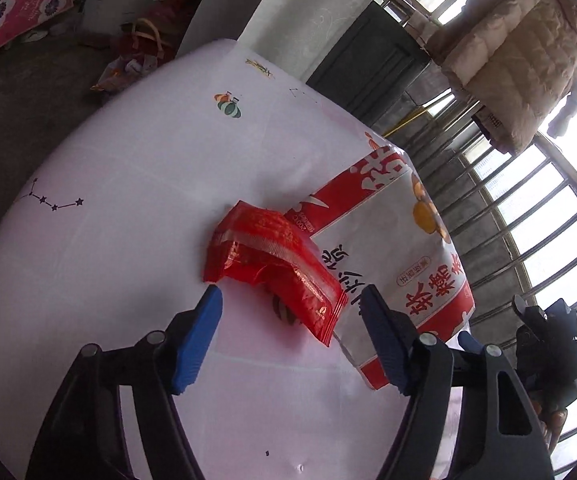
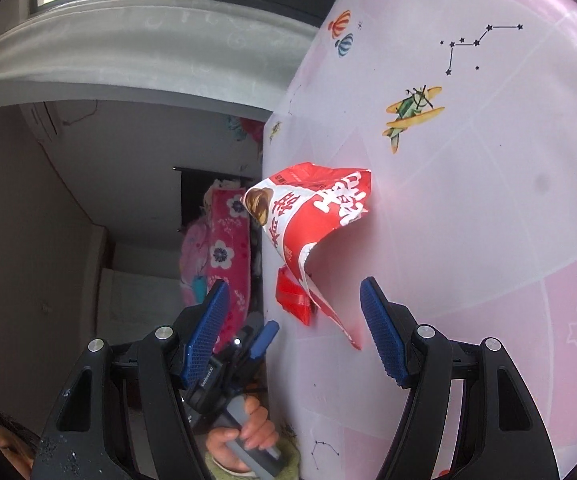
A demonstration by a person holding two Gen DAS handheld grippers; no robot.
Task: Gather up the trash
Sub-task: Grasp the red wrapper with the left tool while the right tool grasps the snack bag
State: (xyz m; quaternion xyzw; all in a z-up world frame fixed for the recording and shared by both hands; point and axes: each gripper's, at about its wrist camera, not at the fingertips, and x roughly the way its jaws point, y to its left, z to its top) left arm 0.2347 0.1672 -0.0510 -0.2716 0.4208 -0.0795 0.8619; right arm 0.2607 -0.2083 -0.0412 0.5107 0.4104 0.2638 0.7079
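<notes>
Large white Chinese characters on red bands across the red-and-white snack bag (image 1: 384,248), lower right of the left wrist view; not legible enough to transcribe. Small gold print on the red wrapper (image 1: 272,260), unreadable. White lettering on the black gripper body (image 2: 207,381), lower centre of the right wrist view, too small to read.

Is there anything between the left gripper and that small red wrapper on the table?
Nothing visible. The left gripper has its fingers open on either side of the near end of the red wrapper, with only bare tablecloth in front of it. The big red-and-white bag lies beyond and beside the wrapper, partly under it, not in the path.
</notes>
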